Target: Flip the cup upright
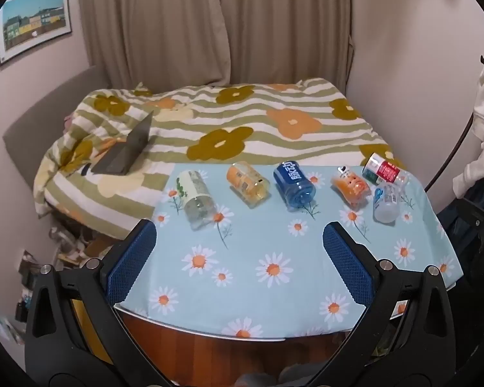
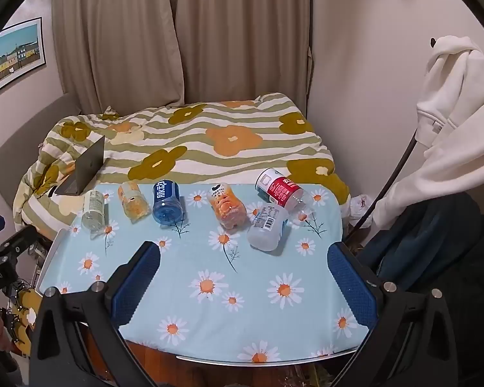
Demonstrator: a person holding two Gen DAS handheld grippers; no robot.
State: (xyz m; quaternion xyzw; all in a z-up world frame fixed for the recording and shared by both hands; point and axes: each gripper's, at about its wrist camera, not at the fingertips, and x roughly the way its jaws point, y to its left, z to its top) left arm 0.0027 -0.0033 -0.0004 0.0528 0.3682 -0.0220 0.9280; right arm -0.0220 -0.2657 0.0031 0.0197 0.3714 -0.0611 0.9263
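Several cut-bottle cups lie on their sides in a row at the far edge of the daisy tablecloth: green-label, yellow-orange, blue, orange, red-label, clear white-label. In the right wrist view they show as green, yellow, blue, orange, red, clear. My left gripper is open and empty above the near table. My right gripper is open and empty too.
A bed with a flowered striped quilt lies beyond the table, with an open laptop on it. White clothing hangs at the right. The table's near edge is close. My left gripper's body shows at the left.
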